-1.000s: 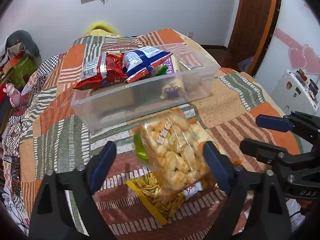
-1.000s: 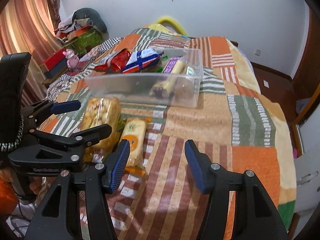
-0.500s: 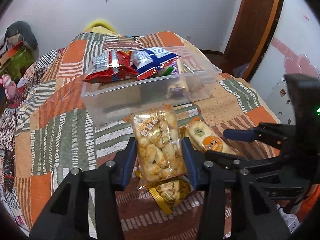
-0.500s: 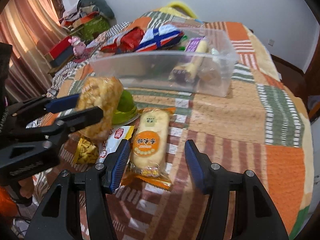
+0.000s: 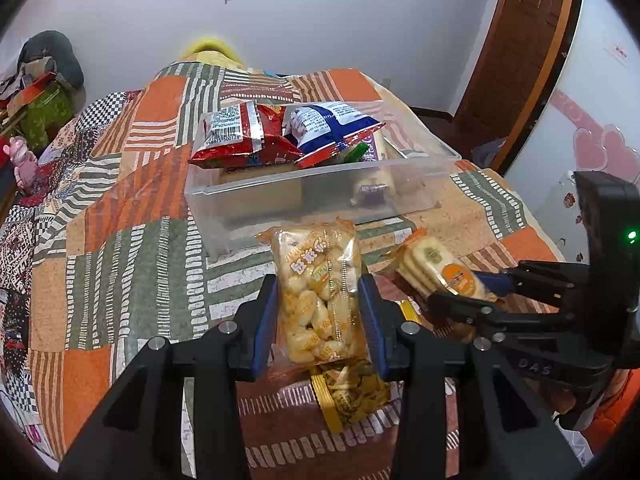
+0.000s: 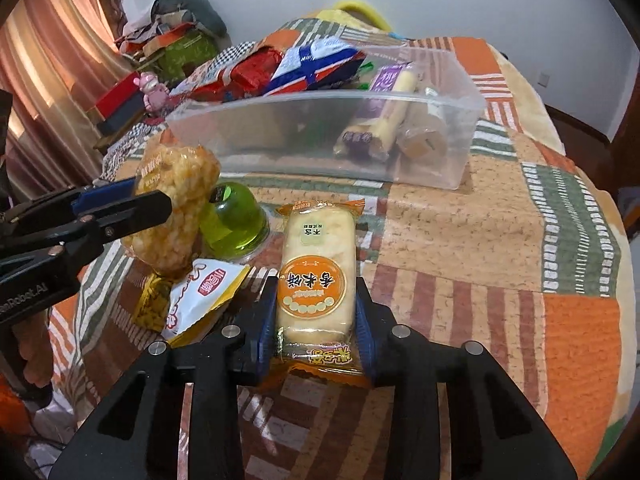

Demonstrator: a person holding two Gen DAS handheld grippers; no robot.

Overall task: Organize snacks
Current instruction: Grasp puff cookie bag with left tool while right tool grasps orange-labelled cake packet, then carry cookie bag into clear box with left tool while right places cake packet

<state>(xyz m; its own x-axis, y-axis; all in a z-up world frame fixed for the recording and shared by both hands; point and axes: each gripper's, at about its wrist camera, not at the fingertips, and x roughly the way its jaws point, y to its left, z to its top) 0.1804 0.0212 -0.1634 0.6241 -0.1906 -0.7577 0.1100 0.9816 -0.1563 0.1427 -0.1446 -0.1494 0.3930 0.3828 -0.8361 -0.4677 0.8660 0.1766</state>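
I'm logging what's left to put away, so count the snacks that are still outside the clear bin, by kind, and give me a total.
Puffed snack bag, in the left gripper: 1
Rice cracker pack, in the right gripper: 1
Green jelly cup on the bedspread: 1
White and yellow packet on the bedspread: 1
Yellow snack packet on the bedspread: 1
Total: 5

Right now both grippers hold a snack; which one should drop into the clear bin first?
Probably left. The left gripper holds the puffed snack bag directly before the clear bin. The right gripper, shut on the rice cracker pack, sits lower and farther back.
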